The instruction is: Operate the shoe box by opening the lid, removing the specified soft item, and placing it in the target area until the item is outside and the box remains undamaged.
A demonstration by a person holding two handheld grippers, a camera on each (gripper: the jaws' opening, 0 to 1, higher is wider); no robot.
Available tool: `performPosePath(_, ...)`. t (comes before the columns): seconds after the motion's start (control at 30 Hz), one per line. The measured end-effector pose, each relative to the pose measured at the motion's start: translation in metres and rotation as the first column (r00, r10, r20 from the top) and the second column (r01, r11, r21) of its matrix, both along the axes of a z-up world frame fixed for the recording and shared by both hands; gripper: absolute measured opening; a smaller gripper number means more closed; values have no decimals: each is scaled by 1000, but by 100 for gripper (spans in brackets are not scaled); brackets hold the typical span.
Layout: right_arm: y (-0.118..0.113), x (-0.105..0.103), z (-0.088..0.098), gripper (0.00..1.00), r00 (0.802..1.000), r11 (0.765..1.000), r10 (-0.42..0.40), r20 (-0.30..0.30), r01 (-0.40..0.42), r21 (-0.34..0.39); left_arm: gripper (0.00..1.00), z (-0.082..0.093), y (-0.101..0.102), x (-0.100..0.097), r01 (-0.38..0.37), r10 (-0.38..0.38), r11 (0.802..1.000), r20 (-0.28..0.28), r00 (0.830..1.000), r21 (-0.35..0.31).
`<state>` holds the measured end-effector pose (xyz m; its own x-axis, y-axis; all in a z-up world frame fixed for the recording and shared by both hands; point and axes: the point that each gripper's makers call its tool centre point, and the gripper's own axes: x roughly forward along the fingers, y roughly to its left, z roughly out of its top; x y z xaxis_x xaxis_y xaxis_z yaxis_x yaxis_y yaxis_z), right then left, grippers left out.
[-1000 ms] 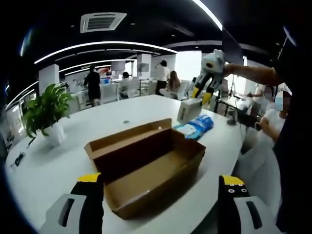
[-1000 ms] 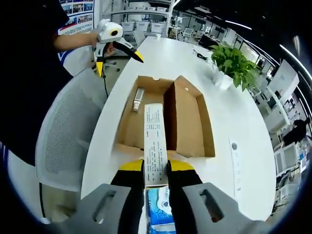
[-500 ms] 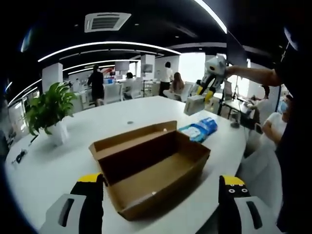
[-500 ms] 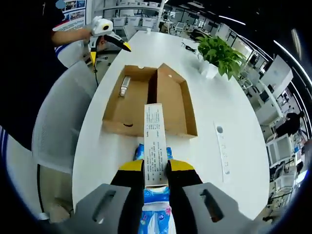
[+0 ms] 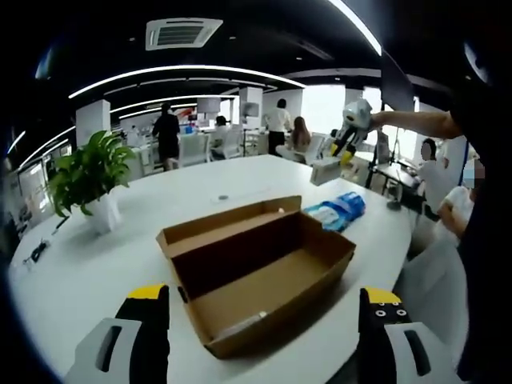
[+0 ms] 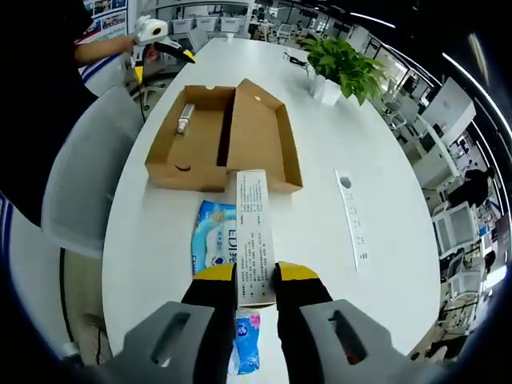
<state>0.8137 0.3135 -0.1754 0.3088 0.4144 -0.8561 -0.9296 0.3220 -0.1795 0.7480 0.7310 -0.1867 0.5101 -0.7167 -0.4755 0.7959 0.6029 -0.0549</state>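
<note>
Right gripper view looks down along the right gripper (image 6: 256, 276), whose yellow-tipped jaws are closed on a long white carton (image 6: 254, 236) printed with small text; the carton sticks forward from between them, lifted off the table (image 6: 376, 152). Under it, flat on the white table, lies a blue and white tissue pack (image 6: 214, 244), just near of the shoe box (image 6: 224, 136). The box is brown cardboard and stands open, its lid (image 6: 260, 128) folded out to the right. A small pale tube (image 6: 186, 118) lies inside the box toward its far end. Beyond the box, at far left, the left gripper (image 6: 160, 50) is held up by a hand, off the table. A potted plant (image 6: 340, 68) stands on the far side of the table, and a flat white strip (image 6: 352, 216) lies to the right of the box.

Left gripper view shows that gripper's own jaws spread wide apart, with nothing between them, above the near end of the open box (image 5: 256, 276). Farther right, the right gripper (image 5: 352, 128) holds the carton (image 5: 326, 170) in the air above the tissue pack (image 5: 338, 212). People (image 5: 168, 136) stand in the office behind.
</note>
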Motion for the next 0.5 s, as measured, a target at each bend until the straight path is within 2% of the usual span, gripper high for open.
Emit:
performPosePath(0.17,-18,7,-15,15,1000,999,-13,-16,13,-32,100,-2,1,0,7,-7,1000,7,1000,19)
performPosePath(0.33,-32,12,-27,15,998,999,-43,-37,42,-32,100,-4,0,0,4,-4,1000,-2,1000,16)
performPosePath(0.5,-56,18,-46,15,996,996,-68,-60,64,-62,100,-9,2,2,-3,4,999,-14,1000,32)
